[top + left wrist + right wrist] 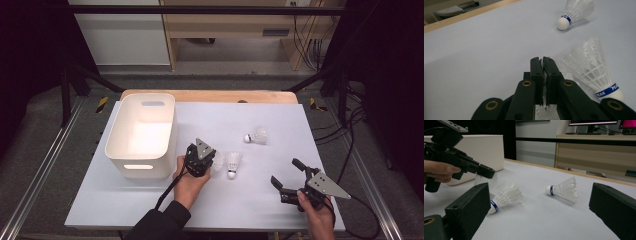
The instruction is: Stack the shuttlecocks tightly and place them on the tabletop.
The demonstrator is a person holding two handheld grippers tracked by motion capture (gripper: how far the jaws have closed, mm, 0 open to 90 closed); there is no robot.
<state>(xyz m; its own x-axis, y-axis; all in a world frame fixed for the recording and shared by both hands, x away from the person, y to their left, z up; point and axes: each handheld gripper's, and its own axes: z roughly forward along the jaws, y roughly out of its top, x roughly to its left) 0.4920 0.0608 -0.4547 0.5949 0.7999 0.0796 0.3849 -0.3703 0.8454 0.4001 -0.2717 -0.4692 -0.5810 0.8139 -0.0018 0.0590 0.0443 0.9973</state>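
Currently the held shuttlecock [217,161] sits at the tip of the left gripper [207,161], just right of the white bin [140,131] and near the middle of the worktop [280,200]. In the left gripper view the jaws stand clenched almost together, with white feather material [545,110] pinched in the narrow gap between them. The grip appears to be on the feather skirt, not the cork.

Procedure for the step in hand, judged to be carrying this shuttlecock to the bin:
1. Keep the clamp light but constant; feathers crush and slip easily.
2. Raise the load above the bin rim before moving across, so the skirt does not catch the wall.
3. Travel smoothly; a jerk could pull the feathers out of the jaws.
4. Release only when the load is inside the opening.

Orientation: which way the held shuttlecock's cork points cannot be told, since the gripper covers most of it. The second shuttlecock [233,165] lies just beside it, long axis running toward and away from the person, cork toward the person. The third shuttlecock [256,136] lies farther back and to the right, long axis across the worktop, cork pointing left.

The right gripper [286,175] rests near the front right of the worktop, jaws spread wide and holding nothing.
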